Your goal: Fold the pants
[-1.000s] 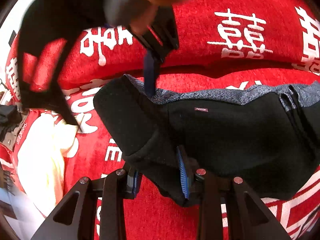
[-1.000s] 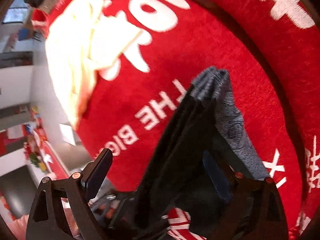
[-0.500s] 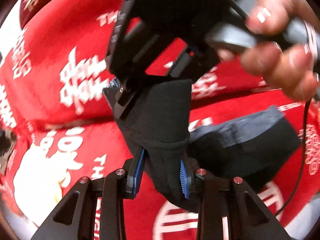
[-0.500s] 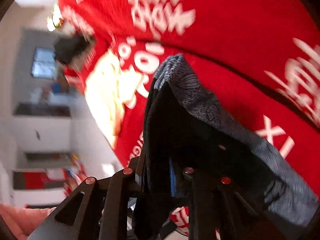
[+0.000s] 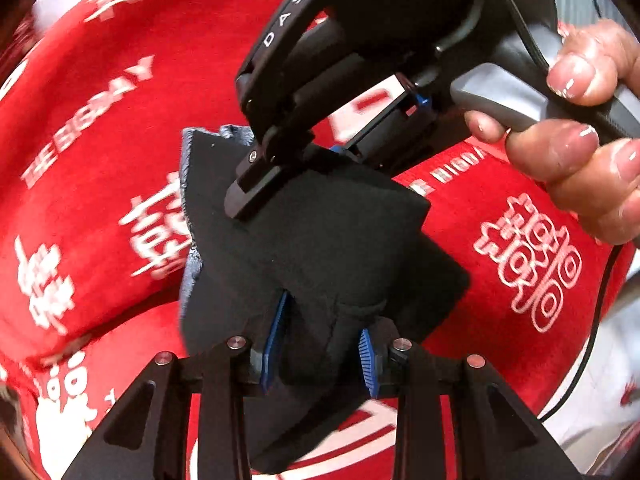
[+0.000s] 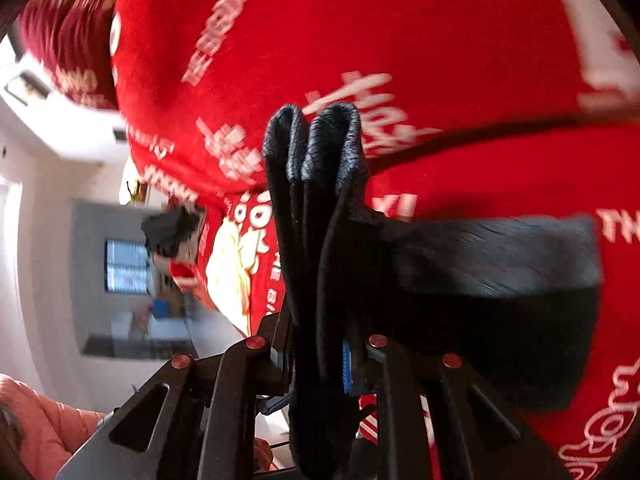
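Both grippers grip the black pants [image 5: 320, 248], which hang bunched above the red blanket [image 5: 100, 152]. Left gripper [image 5: 320, 354]: jaws closed partway on a thick fold of cloth between the blue pads. Right gripper [image 6: 316, 360]: jaws pinched tight on the folded waistband, whose grey edge [image 6: 316, 136] sticks up beyond them. A hand [image 5: 580, 120] holds the right gripper's handle.

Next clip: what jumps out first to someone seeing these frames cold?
The black folded pants with grey waistband fill the centre, lifted above the red blanket with white lettering. The left gripper clamps them from below; the right gripper, held by a hand, grips them from above.
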{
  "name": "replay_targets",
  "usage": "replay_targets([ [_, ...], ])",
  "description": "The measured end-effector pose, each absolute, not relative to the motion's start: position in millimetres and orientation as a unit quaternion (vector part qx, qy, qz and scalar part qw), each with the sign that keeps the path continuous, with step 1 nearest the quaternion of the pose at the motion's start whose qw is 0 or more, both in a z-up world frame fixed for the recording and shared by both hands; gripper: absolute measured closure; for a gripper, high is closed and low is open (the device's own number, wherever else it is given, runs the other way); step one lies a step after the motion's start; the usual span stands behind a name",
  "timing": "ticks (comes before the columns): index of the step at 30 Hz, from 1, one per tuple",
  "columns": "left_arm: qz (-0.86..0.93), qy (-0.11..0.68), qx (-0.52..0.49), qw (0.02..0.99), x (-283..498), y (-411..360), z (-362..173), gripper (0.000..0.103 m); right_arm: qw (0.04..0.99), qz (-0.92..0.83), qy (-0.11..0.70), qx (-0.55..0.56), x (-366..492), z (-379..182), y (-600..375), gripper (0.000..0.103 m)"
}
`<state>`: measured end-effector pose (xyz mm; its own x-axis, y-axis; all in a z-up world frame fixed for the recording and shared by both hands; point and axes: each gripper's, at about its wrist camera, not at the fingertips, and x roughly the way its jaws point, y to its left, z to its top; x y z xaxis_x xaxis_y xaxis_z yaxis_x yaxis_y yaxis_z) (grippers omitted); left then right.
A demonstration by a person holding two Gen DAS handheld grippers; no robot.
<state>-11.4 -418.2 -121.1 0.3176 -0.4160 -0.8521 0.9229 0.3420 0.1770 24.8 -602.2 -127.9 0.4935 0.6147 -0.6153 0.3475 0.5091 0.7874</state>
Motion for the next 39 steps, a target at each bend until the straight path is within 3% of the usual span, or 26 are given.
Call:
replay_targets([
  [10, -0.463, 0.376, 0.412, 0.689, -58.2, -464.6, -177.5, 0.07, 0.688, 0.039, 0.497, 0.528, -38.0, -197.3, -647.6, 0.084],
  [19, -0.451, 0.381, 0.444, 0.674, -63.0, -471.7, -194.0, 0.07, 0.687, 0.015, 0.526, 0.502, -43.9, -228.3, -652.5, 0.081],
  [21, -0.449, 0.39, 0.44, 0.672, -59.7, -470.4, -191.8, 0.057, 0.689, 0.016, 0.528, 0.496, -42.7, -224.7, -649.8, 0.081],
  [26, -0.456, 0.414, 0.417, 0.669, -53.2, -451.4, -171.5, 0.056, 0.69, -0.009, 0.544, 0.477, -41.2, -227.2, -646.1, 0.077],
  [28, -0.448, 0.423, 0.413, 0.671, -47.9, -442.4, -160.3, 0.043, 0.691, -0.025, 0.564, 0.452, -42.4, -226.7, -643.4, 0.074],
  [29, -0.444, 0.43, 0.408, 0.672, -45.3, -438.9, -156.4, 0.027, 0.692, -0.035, 0.571, 0.441, -41.5, -224.5, -641.2, 0.073],
  [30, -0.441, 0.436, 0.401, 0.674, -42.3, -434.9, -151.9, 0.024, 0.692, -0.04, 0.573, 0.437, -41.1, -223.3, -639.8, 0.069],
  [34, -0.416, 0.46, 0.384, 0.684, -20.7, -411.1, -130.2, 0.024, 0.697, -0.085, 0.613, 0.363, -30.7, -208.0, -625.8, 0.062],
  [39, -0.375, 0.496, 0.367, 0.692, 10.0, -381.9, -121.4, 0.024, 0.672, -0.129, 0.659, 0.312, -31.5, -197.1, -614.3, 0.045],
])
